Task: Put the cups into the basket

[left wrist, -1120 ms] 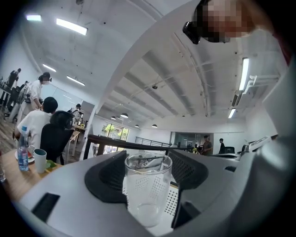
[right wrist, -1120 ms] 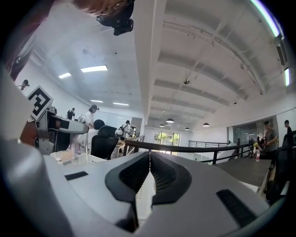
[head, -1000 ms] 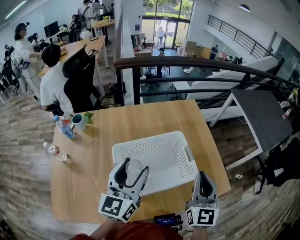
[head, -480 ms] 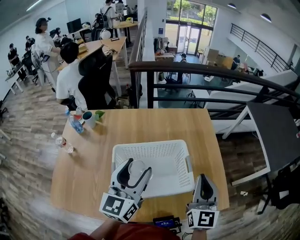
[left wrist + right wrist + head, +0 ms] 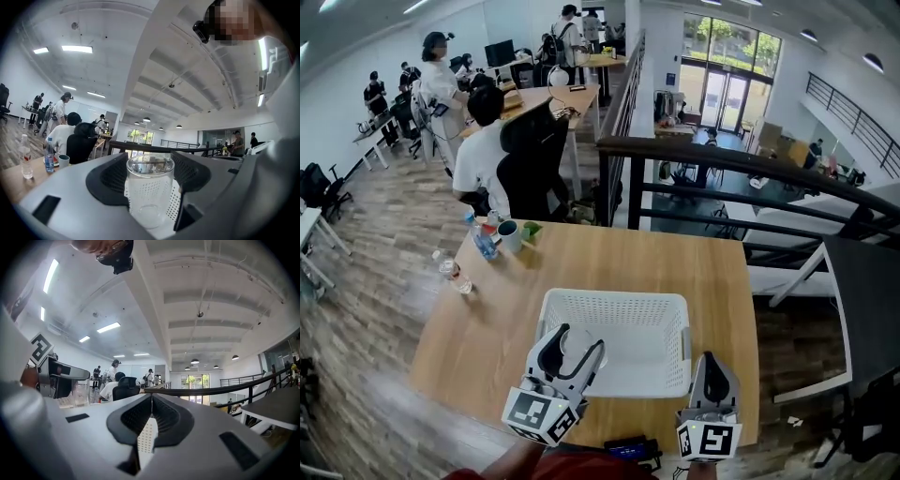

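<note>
Nearest the person, the left gripper (image 5: 576,343) clamps a glass cup (image 5: 150,187) over the basket's (image 5: 614,300) near-left corner; the right gripper (image 5: 712,362) is closed, empty. Nothing seems delivered yet. Far left, a mug (image 5: 510,235) sits untouched beside bottles (image 5: 484,240).

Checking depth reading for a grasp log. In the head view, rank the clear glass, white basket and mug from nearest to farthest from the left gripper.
1. Clear glass: gripped between the left gripper's jaws.
2. White basket: directly ahead, mid-table.
3. Mug: far left corner of the table.
</note>
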